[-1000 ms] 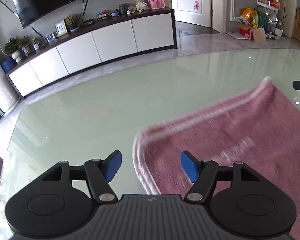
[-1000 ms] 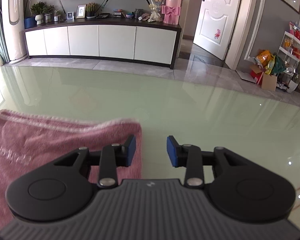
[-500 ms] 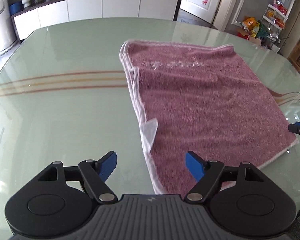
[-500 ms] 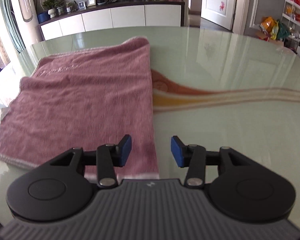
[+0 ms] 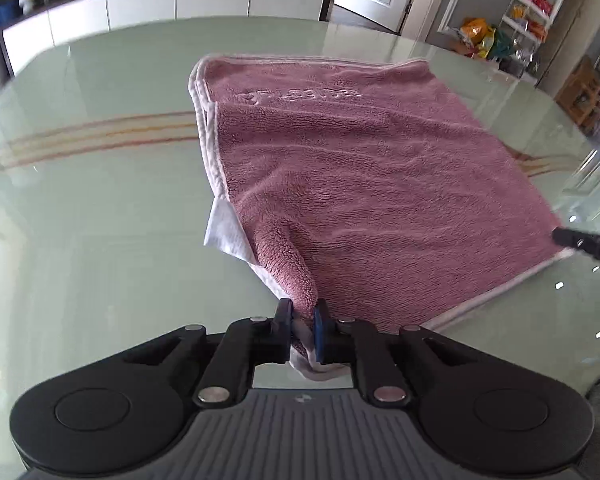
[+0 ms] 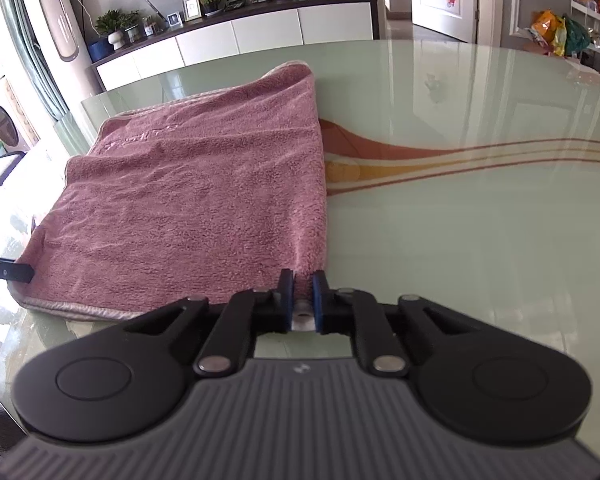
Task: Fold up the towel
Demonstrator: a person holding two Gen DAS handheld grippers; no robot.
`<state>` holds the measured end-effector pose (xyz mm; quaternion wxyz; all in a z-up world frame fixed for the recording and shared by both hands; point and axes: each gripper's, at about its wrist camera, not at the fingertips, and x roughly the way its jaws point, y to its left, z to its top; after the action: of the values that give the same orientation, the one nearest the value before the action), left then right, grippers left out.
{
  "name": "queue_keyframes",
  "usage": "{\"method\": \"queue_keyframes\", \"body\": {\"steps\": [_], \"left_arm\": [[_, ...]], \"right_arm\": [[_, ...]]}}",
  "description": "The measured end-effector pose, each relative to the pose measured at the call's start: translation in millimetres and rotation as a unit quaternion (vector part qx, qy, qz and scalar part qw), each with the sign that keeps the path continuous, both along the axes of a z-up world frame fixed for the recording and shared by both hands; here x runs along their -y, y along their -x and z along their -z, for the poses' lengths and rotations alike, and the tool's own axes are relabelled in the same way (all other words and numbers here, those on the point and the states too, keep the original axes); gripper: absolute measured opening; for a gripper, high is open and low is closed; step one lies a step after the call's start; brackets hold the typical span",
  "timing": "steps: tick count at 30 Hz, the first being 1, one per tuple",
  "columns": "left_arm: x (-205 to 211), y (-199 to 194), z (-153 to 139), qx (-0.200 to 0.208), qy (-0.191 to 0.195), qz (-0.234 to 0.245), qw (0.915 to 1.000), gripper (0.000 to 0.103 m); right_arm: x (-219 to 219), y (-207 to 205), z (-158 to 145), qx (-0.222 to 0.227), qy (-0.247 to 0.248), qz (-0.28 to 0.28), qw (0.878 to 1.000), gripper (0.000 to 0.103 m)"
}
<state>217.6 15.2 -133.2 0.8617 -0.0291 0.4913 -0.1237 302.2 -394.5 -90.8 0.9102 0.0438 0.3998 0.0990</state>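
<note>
Pink towel lay flat on glass desk, already doubled over, two layers showing at far-left edge. Left claw just closed and clenched on near-left corner, cloth bunched up between pads, white care tag sticking out beside it. Right claw likewise just closed, pinched on near-right corner. Risks, judged: only top layer caught on one side, so fold would peel apart on lift; thin pinch at very edge, plush pile could slip out mid-swing; slick glass, so lower layer could slide and skew far edges; uneven lift between hands would leave a crooked crease.
</note>
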Motion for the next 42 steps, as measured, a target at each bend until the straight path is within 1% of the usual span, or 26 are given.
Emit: {"method": "queue_keyframes", "body": {"steps": [8, 11, 12, 13, 14, 15, 16, 17, 18, 19, 20, 22, 23, 25, 26, 27, 29, 33, 36, 42], "left_arm": [[-9.3, 14.1, -6.0, -0.022, 0.008, 0.022, 0.9995, 0.011], [-11.4, 17.8, -5.0, -0.028, 0.004, 0.027, 0.9992, 0.013], [-12.8, 18.9, -4.5, -0.028, 0.003, 0.027, 0.9993, 0.018], [-15.0, 18.5, -5.8, -0.027, 0.0, 0.023, 0.9994, 0.021], [-16.7, 17.5, -7.5, -0.025, -0.003, 0.019, 0.9995, 0.027], [-19.6, 19.1, -10.7, -0.019, -0.005, 0.019, 0.9996, 0.033], [-22.7, 21.0, -14.2, -0.013, -0.007, 0.019, 0.9997, 0.036], [-25.9, 23.0, -17.6, -0.007, -0.009, 0.018, 0.9998, 0.043], [-28.5, 23.5, -19.6, -0.003, -0.011, 0.02, 0.9997, 0.049], [-32.7, 26.3, -22.2, 0.003, -0.014, 0.023, 0.9996, 0.051], [-36.6, 28.3, -23.0, 0.005, -0.016, 0.027, 0.9995, 0.053], [-42.7, 32.9, -21.5, 0.006, -0.016, 0.032, 0.9993, 0.053], [-46.0, 35.2, -20.4, 0.006, -0.014, 0.035, 0.9993, 0.053], [-52.6, 40.0, -17.8, 0.003, -0.005, 0.038, 0.9993, 0.053], [-53.8, 42.5, -16.0, 0.001, -0.002, 0.04, 0.9992, 0.053], [-54.6, 44.9, -14.2, 0.0, 0.001, 0.043, 0.9991, 0.053], [-55.1, 49.1, -10.7, -0.001, 0.003, 0.047, 0.9989, 0.053], [-55.0, 53.2, -5.2, -0.001, 0.003, 0.051, 0.9987, 0.053], [-59.1, 55.5, -2.8, -0.002, 0.011, 0.05, 0.9987, 0.053], [-65.8, 56.5, -1.2, -0.003, 0.026, 0.05, 0.9984, 0.053]], "right_arm": [[-1.8, 17.7, -13.4, -0.01, 0.022, -0.025, 0.999, 0.008], [-4.6, 25.4, -15.8, -0.028, 0.03, -0.033, 0.999, 0.009], [-7.0, 26.7, -16.0, -0.03, 0.04, -0.033, 0.998, 0.013], [-9.5, 28.0, -16.5, -0.031, 0.05, -0.032, 0.998, 0.024], [-13.2, 29.1, -18.4, -0.022, 0.071, -0.027, 0.997, 0.03], [-20.6, 32.2, -23.1, 0.002, 0.108, -0.019, 0.994, 0.035], [-25.2, 33.2, -27.0, 0.018, 0.123, -0.016, 0.992, 0.036], [-33.0, 37.1, -34.4, 0.039, 0.137, -0.015, 0.99, 0.036], [-39.9, 40.4, -40.2, 0.055, 0.14, -0.018, 0.988, 0.036], [-46.6, 43.6, -44.8, 0.067, 0.137, -0.025, 0.988, 0.036], [-60.2, 48.1, -51.3, 0.081, 0.126, -0.047, 0.988, 0.036], [-84.8, 53.0, -55.5, 0.086, 0.093, -0.107, 0.986, 0.03], [-104.6, 56.0, -56.5, 0.082, 0.066, -0.153, 0.983, 0.028], [-137.9, 56.4, -53.4, 0.071, 0.03, -0.212, 0.974, 0.02], [-157.6, 55.7, -50.6, 0.065, 0.011, -0.242, 0.968, 0.018], [-174.3, 54.5, -47.6, 0.061, 0.003, -0.26, 0.964, 0.015], [-205.5, 48.7, -39.9, 0.047, -0.007, -0.286, 0.957, 0.015], [-241.6, 35.3, -29.9, 0.02, -0.022, -0.309, 0.951, 0.015], [-256.4, 33.8, -26.9, 0.019, -0.02, -0.314, 0.949, 0.016], [-265.9, 31.6, -19.5, 0.01, -0.009, -0.32, 0.947, 0.017]]}}
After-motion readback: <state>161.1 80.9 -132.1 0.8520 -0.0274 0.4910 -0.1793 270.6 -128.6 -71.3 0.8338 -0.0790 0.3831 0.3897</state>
